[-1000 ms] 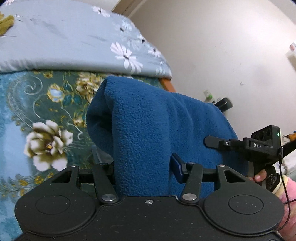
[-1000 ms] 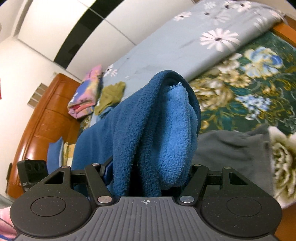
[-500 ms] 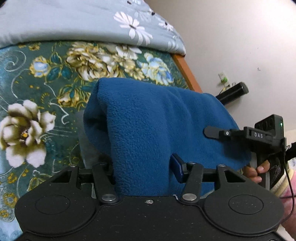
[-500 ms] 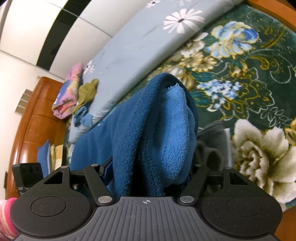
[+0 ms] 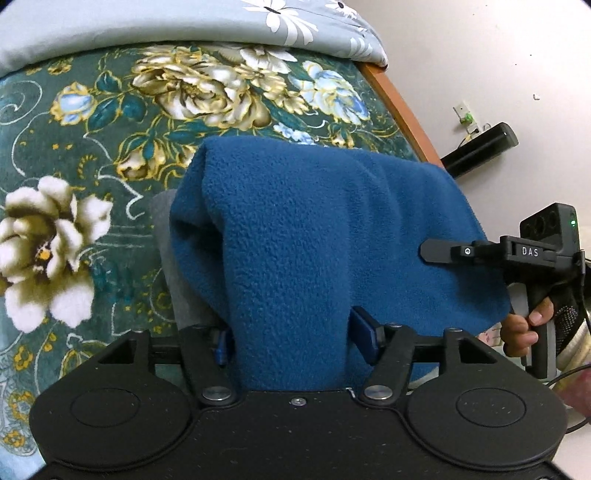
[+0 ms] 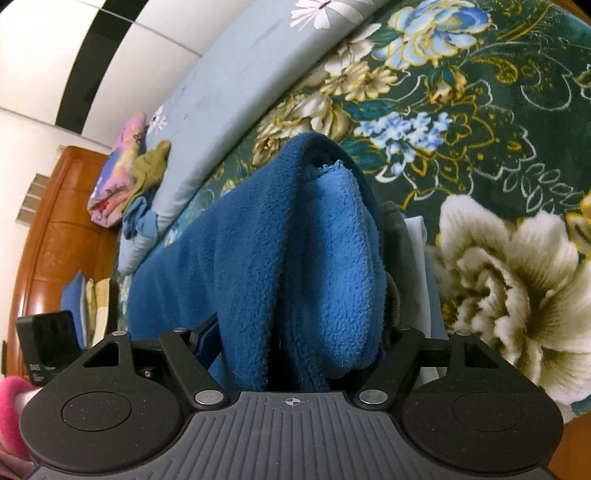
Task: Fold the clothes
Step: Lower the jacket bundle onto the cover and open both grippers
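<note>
A blue fleece garment (image 5: 314,236) is held folded between both grippers, above a bed with a green floral blanket (image 5: 110,122). My left gripper (image 5: 291,339) is shut on one end of the fleece, which drapes over its fingers. My right gripper (image 6: 299,343) is shut on the other end (image 6: 280,240), where a lighter blue inner side shows. The right gripper also shows at the right of the left wrist view (image 5: 517,254). A grey garment (image 5: 173,266) lies on the blanket just under the fleece, and shows in the right wrist view (image 6: 399,236).
A pale blue floral sheet (image 5: 147,22) covers the far part of the bed. A pile of coloured clothes (image 6: 125,173) lies near the wooden headboard (image 6: 48,229). The bed's wooden edge (image 5: 399,110) runs by a white wall.
Both grippers have lowered and tilted down with the fleece toward the floral blanket and the grey garment. Both stay shut on it.
</note>
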Available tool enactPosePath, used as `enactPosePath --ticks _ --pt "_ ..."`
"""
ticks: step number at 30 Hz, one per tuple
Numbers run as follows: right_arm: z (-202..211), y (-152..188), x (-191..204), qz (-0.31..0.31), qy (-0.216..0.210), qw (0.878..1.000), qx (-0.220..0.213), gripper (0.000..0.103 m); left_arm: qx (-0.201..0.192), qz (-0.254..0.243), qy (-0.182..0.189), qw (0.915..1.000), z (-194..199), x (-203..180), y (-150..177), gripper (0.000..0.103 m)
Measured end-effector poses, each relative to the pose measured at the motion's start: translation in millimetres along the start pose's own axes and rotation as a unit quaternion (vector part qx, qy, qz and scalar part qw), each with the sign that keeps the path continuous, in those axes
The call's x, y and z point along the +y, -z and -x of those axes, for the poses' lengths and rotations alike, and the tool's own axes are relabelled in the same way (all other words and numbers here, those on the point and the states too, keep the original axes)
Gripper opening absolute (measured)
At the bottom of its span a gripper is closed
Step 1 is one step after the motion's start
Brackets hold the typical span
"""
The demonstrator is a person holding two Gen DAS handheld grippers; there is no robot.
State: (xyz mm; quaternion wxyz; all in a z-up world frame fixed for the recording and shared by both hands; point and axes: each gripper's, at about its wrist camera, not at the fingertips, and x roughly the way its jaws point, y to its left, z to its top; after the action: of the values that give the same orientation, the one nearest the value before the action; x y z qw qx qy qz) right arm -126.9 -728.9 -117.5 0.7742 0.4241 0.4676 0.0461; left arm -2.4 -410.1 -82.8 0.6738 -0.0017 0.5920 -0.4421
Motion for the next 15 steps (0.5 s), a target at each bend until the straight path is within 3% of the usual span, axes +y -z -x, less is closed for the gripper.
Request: enactPosePath --ticks 4,6,8,15 --pt "2 -4 5 0.004 0.008 1.0 0.007 0.076 0.012 -0.008 -0.01 0.9998 2 -4 -3 0.065" --pt "4 -6 9 0.008 0.012 1.0 0.011 0.078 0.012 -0.01 -0.019 0.9997 7 -6 -3 0.073" --pt "8 -5 13 0.012 0.015 1.0 0.011 0.081 0.009 -0.014 -0.025 0.9996 14 -7 -2 0.075" --pt "39 -4 24 0.019 0.039 0.999 -0.026 0.082 -0.016 -0.003 -0.045 0.9989 36 -11 -3 0.082"
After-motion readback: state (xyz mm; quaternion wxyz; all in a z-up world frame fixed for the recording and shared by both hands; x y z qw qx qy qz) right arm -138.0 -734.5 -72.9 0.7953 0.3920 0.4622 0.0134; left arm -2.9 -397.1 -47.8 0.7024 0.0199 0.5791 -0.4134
